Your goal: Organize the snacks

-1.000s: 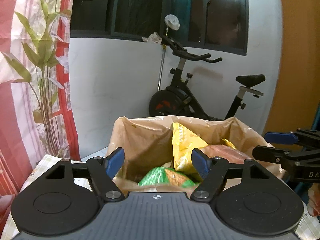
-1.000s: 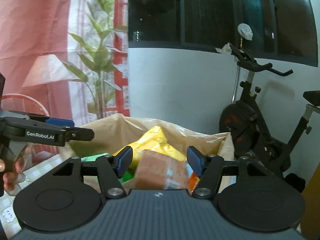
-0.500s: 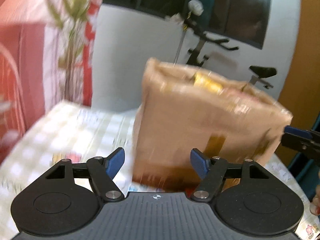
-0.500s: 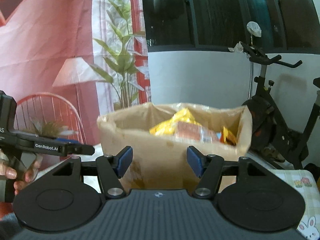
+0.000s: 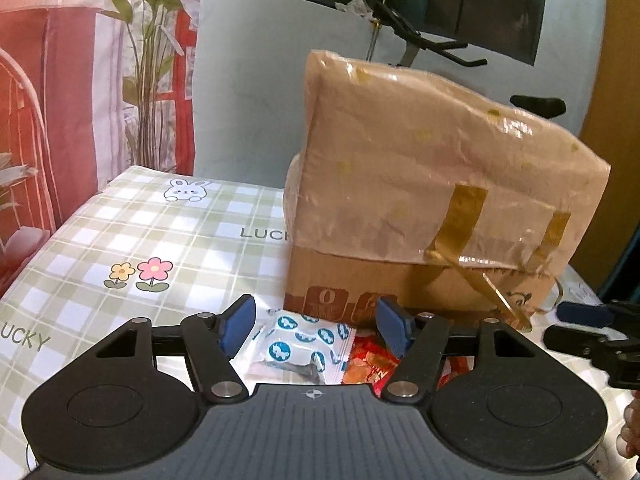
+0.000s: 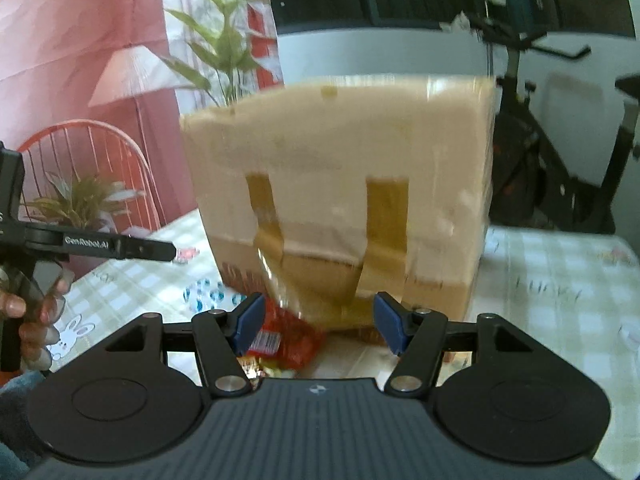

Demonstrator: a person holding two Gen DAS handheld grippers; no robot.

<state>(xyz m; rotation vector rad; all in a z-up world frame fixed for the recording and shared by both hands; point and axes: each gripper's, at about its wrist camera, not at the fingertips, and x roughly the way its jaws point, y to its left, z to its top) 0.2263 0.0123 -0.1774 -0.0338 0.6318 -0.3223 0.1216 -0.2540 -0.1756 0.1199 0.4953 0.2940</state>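
Left wrist | left gripper [image 5: 316,326] jaws apart | white packet [image 5: 302,350] between | box [image 5: 432,184] behind

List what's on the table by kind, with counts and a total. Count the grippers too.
Cardboard box lined with a plastic bag: 1
White snack packet with blue dots: 1
Red snack packet: 1
Hand-held grippers, left and right, both open: 2
Total: 5

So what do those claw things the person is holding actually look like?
Both match. The left claw and the right claw each have a black ribbed body, two round black discs, black fingers with silver rivets and blue pads. White "GenRobot.AI" lettering marks the left one's side.
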